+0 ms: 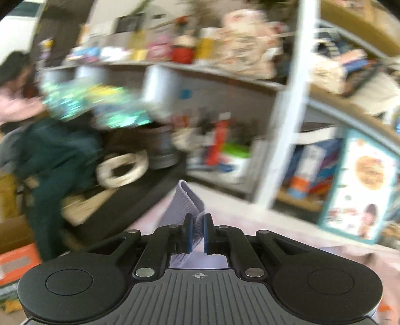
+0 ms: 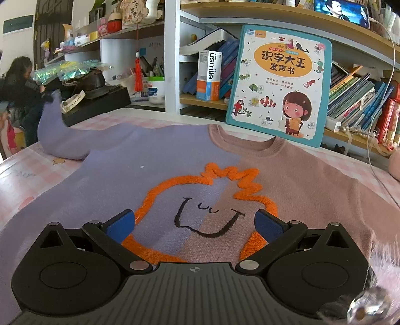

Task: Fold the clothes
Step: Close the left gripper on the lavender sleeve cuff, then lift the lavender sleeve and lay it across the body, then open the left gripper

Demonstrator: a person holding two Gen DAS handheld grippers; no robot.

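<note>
My left gripper (image 1: 198, 233) is clenched on the ribbed lilac cuff (image 1: 183, 207) of the lilac-and-pink knitted sweater (image 2: 175, 160) — its sleeve lifted off the pink checked tabletop (image 2: 17, 175). My right gripper (image 2: 195, 225) hangs released above the orange embroidered face. I judge the sleeve fold under way — next, carry the cuff across the chest.

Sweater (image 2: 190, 175) lies flat on the table (image 2: 22, 175), book (image 2: 280, 82) upright behind its collar, shelves (image 2: 250, 17) behind that, left sleeve (image 2: 53, 130) raised far left.
</note>
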